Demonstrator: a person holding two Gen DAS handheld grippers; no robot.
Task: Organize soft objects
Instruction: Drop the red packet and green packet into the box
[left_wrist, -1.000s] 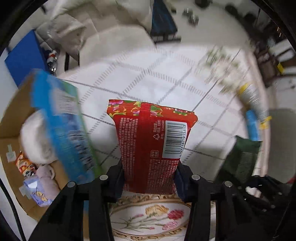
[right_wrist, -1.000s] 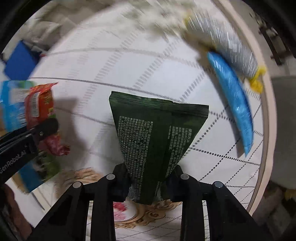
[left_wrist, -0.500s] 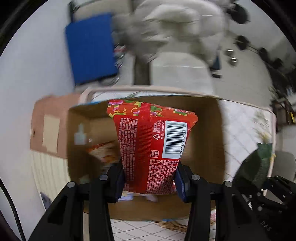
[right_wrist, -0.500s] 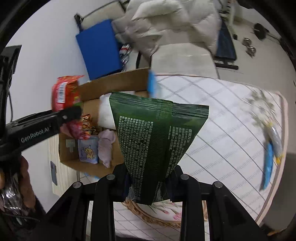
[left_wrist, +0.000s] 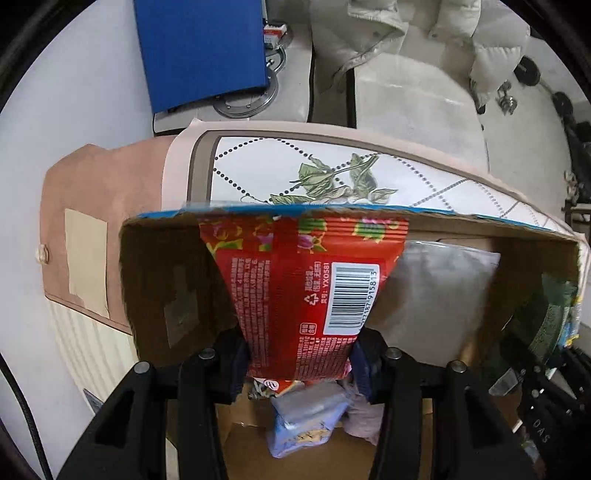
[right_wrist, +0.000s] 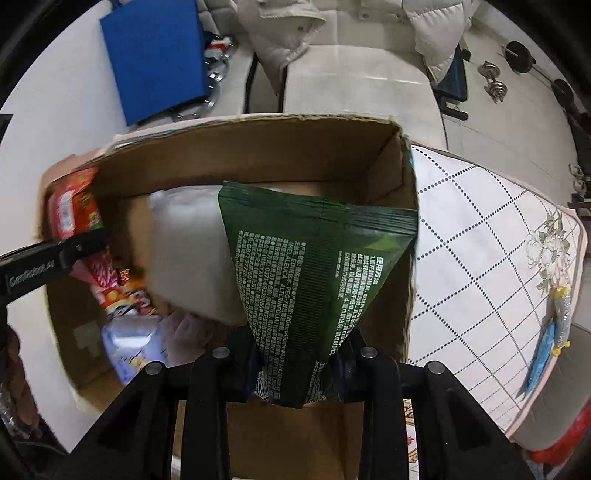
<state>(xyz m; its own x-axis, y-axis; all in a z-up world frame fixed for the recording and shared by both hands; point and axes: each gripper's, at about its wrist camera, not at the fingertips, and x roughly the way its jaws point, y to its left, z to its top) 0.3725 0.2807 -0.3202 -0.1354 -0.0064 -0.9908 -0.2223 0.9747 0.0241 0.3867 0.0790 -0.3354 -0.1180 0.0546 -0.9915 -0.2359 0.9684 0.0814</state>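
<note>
My left gripper (left_wrist: 299, 360) is shut on a red packet with a barcode (left_wrist: 295, 291) and holds it inside the open cardboard box (left_wrist: 159, 288). My right gripper (right_wrist: 299, 356) is shut on a dark green packet with white print (right_wrist: 314, 280) and holds it over the same box (right_wrist: 258, 151), near its right wall. The left gripper with the red packet (right_wrist: 70, 210) shows at the box's left side in the right wrist view. In the box lie a white soft pack (right_wrist: 184, 254), a lilac packet (left_wrist: 303, 424) and colourful snack packets (right_wrist: 125, 299).
The box stands at the left end of a table with a white checked, flowered cloth (right_wrist: 480, 240). A blue packet and a silvery packet (right_wrist: 550, 339) lie near the cloth's right edge. Behind are a blue board (right_wrist: 155, 55), a white sofa with a padded coat (right_wrist: 351, 74) and dumbbells (right_wrist: 495, 85).
Both grippers have swung left from over the tablecloth to the cardboard box and moved down into it, each still holding its packet.
</note>
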